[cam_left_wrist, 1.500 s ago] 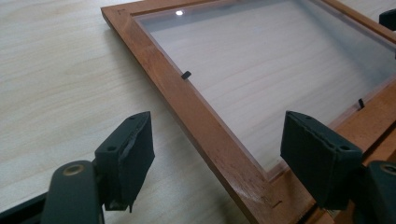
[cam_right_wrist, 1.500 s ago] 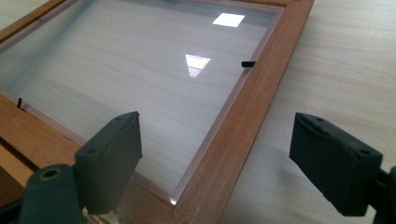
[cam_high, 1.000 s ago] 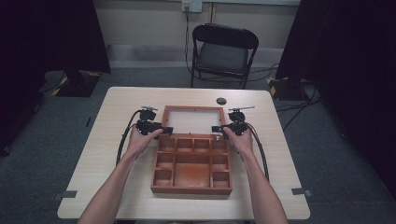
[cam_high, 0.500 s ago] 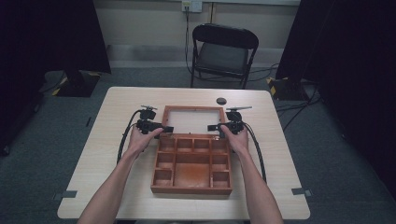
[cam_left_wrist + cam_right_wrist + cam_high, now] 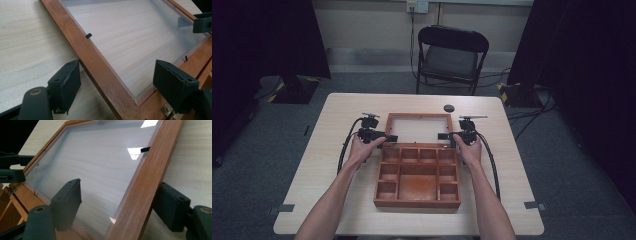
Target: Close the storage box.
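Note:
A brown wooden box point(image 5: 417, 204) with several compartments lies open on the table. Its hinged lid point(image 5: 418, 115), a wooden frame around a clear pane, lies flat beyond it. My left gripper point(image 5: 387, 137) is at the lid's left rail and my right gripper point(image 5: 443, 135) is at its right rail. In the left gripper view, my left gripper point(image 5: 120, 85) is open and straddles the rail point(image 5: 100, 67), one jaw over the table, the other over the pane. In the right gripper view, my right gripper point(image 5: 120, 205) is open too, astride the other rail point(image 5: 147, 177).
A small black round object point(image 5: 448, 108) lies on the table behind the lid. A black folding chair point(image 5: 451, 55) stands past the far edge. Cables trail from both grippers along the table beside the forearms. Bare tabletop point(image 5: 327, 145) lies left and right of the box.

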`<state>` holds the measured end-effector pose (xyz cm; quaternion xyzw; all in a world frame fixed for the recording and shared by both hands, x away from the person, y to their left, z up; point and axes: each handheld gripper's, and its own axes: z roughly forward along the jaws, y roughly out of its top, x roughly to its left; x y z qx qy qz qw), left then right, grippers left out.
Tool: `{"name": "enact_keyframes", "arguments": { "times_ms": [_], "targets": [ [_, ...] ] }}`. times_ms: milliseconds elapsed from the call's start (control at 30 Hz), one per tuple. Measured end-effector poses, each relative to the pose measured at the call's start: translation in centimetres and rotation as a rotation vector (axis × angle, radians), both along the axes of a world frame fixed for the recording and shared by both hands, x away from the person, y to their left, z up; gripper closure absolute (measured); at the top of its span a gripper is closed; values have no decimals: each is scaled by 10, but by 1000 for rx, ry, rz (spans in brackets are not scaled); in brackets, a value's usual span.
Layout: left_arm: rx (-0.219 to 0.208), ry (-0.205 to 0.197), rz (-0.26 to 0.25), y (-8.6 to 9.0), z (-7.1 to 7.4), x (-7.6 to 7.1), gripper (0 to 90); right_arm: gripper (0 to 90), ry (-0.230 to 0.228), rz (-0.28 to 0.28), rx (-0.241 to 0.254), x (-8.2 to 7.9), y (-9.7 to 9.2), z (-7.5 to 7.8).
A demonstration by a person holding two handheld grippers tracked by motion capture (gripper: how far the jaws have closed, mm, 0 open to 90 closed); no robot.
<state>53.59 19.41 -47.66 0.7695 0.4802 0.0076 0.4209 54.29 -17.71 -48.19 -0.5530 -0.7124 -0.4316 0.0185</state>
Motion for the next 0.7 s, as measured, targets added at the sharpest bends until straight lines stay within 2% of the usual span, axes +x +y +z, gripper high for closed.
{"name": "enact_keyframes", "arguments": {
  "times_ms": [67,233,267,400,467,533,567,667,700],
  "targets": [
    [-18,13,3,1,-3,2,213,265,2,-3,8,-1,-1,-1],
    [9,-7,6,-1,0,0,211,269,-5,1,12,-1,-1,-2],
    [13,-10,4,-1,1,0,212,309,-15,-6,26,-2,-3,-2],
    [30,-38,5,-3,5,-1,216,346,-43,-18,46,-3,-5,0],
    [31,-34,10,-3,6,-2,223,368,-62,-20,41,-4,-6,3],
    [-2,-28,0,-3,7,-2,248,392,-73,-23,48,-4,-7,4],
    [-11,-39,-11,-2,8,-2,277,407,-87,-31,79,-5,-9,8],
    [6,-49,-20,-3,11,-3,286,411,-102,-24,80,-6,-10,12],
    [27,-61,-23,-4,14,-3,286,411,-107,-20,70,-6,-10,13]
  ]
}}
